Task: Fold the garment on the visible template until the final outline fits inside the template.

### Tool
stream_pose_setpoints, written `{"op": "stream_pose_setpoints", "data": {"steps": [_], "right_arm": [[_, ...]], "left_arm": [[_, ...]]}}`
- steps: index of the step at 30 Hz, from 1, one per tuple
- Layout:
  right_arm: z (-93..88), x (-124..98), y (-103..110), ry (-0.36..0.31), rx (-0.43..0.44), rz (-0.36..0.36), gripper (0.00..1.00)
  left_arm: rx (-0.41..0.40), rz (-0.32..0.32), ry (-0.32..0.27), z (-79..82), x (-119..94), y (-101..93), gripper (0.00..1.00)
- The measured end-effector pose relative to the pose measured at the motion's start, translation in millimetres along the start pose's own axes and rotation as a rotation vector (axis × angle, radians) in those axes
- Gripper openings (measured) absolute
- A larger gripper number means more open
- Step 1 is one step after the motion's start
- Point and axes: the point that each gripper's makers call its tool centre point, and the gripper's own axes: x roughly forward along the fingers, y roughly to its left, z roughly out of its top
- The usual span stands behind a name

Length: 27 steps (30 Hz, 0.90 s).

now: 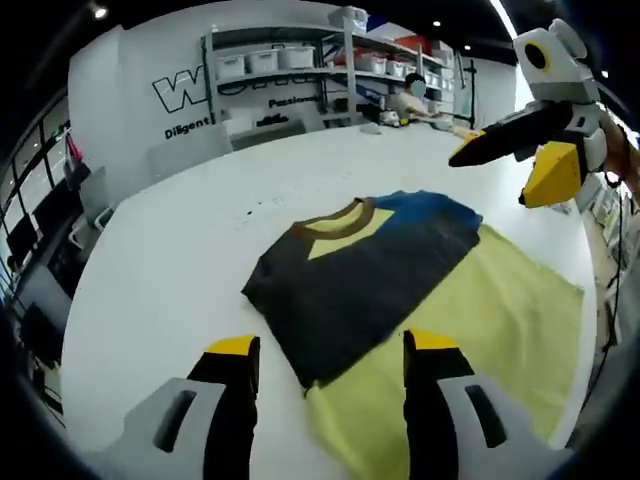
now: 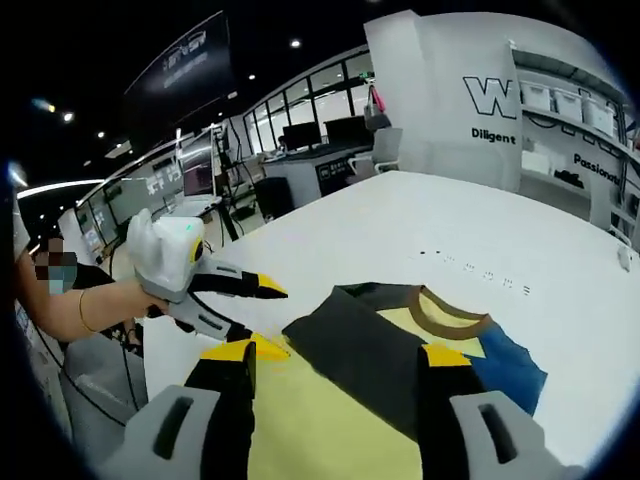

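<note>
A large white table (image 1: pixel 200 260) is seen carrying everything in both views. A pale yellow template (image 1: pixel 500 320) is laid flat on it, and the garment (image 1: pixel 350 270), a dark T-shirt with a brown collar and a blue sleeve, is spread partly over the template's edge and partly on the bare table. In the right gripper view the garment (image 2: pixel 380 345) is seen with one side turned in over itself, the collar pointing away from the camera and the blue sleeve lying on the table beyond the template (image 2: pixel 310 430).

The left gripper (image 1: pixel 330 360) is held above the near edge of the garment with its jaws wide apart and nothing between them. The right gripper (image 2: pixel 335 365) is likewise held above the cloth, its jaws spread and empty. In the left gripper view the right gripper (image 1: pixel 470 155) is seen raised over the far right of the table. Shelving with white bins (image 1: pixel 300 60) is visible against the back wall.
</note>
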Motion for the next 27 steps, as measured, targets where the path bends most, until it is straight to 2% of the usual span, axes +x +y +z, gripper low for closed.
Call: {"op": "stream_pose_setpoints", "data": {"steps": [6,8,15,20,23,27], "right_arm": [[1.0,27,2,0.018,0.008,0.025,0.55],[0.8,35,1,0.028,0.010,0.024,0.51],[5.0,70,-6,0.045,0.009,0.026,0.49],[4.0,94,-7,0.059,0.013,0.042,0.47],[0.2,108,-2,0.064,0.029,0.067,0.46],[-1.3,132,-8,0.085,0.027,0.067,0.42]], "left_arm": [[-0.054,0.031,0.014,-9.7,10,13.0,0.46],[-0.064,0.041,0.008,-11.3,12,16.4,0.45],[-0.105,0.053,0.016,-20.0,22,22.7,0.42],[-0.086,0.038,0.025,-20.9,27,20.8,0.40],[-0.100,0.031,0.029,-22.6,29,20.5,0.38],[-0.124,0.020,0.033,-26.7,33,18.3,0.34]]}}
